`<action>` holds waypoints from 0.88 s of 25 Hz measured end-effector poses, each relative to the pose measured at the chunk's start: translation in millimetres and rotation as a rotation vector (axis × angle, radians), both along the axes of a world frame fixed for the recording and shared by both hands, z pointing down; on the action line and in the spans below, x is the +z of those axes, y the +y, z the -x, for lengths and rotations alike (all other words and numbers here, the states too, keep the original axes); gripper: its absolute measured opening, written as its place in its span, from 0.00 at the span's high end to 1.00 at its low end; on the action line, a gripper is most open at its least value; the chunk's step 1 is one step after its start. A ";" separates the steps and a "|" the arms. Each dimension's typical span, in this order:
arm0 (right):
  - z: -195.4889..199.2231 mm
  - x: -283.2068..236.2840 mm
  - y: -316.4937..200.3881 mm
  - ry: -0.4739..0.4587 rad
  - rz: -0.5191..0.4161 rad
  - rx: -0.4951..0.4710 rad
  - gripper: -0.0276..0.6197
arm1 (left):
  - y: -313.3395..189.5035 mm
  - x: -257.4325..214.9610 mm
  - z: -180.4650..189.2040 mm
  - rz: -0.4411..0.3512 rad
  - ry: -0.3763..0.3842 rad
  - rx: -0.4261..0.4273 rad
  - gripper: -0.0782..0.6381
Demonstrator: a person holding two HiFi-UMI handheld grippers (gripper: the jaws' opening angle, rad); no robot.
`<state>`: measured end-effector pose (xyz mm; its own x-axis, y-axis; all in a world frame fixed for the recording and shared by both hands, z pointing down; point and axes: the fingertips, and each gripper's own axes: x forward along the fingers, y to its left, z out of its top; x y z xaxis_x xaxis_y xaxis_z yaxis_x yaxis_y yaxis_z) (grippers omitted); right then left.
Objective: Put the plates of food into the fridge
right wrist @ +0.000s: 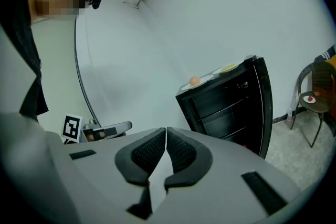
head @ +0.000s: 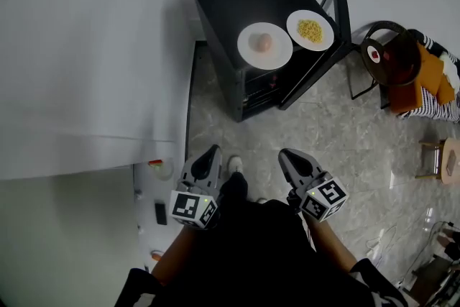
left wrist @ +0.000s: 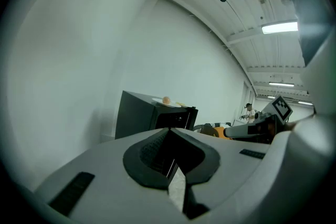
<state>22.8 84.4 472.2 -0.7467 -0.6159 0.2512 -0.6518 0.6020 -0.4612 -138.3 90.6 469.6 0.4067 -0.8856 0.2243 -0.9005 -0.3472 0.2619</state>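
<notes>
- Hanging empty, left gripper (left wrist: 169, 134) and right gripper (right wrist: 166, 132) had jaws pressed together.
- Well ahead, round-item plate (head: 248, 52) and yellow-food plate (head: 295, 23) sat side by side atop black cabinet (head: 233, 3).
- Plates likely stiff, slick, breakable, food loose: pinch rim, keep level.

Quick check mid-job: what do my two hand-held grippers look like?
The left hand-held gripper and right hand-held gripper match: pale grey plastic bodies, black ribbed pads, and a rear cube with black-and-white square markers. No cables show. The wearer's clothing is black.
</notes>
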 end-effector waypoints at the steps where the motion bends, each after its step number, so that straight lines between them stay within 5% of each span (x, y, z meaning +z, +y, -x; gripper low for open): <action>1: 4.6 -1.2 -9.7 -0.014 0.006 0.012 0.92 | -8.9 0.4 5.4 0.001 0.005 0.004 0.86; 11: 18.8 -6.6 -68.0 -0.111 0.095 0.064 0.91 | -66.3 1.0 22.2 0.007 0.022 0.059 0.86; 22: 14.6 -18.3 -108.1 -0.336 0.201 0.073 0.91 | -89.8 -4.6 9.1 0.009 0.021 0.056 0.86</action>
<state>8.3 -23.8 454.0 -0.7640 -0.6336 0.1218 -0.4824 0.4356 -0.7599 -147.4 0.7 464.9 0.4607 -0.8591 0.2230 -0.8738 -0.3949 0.2838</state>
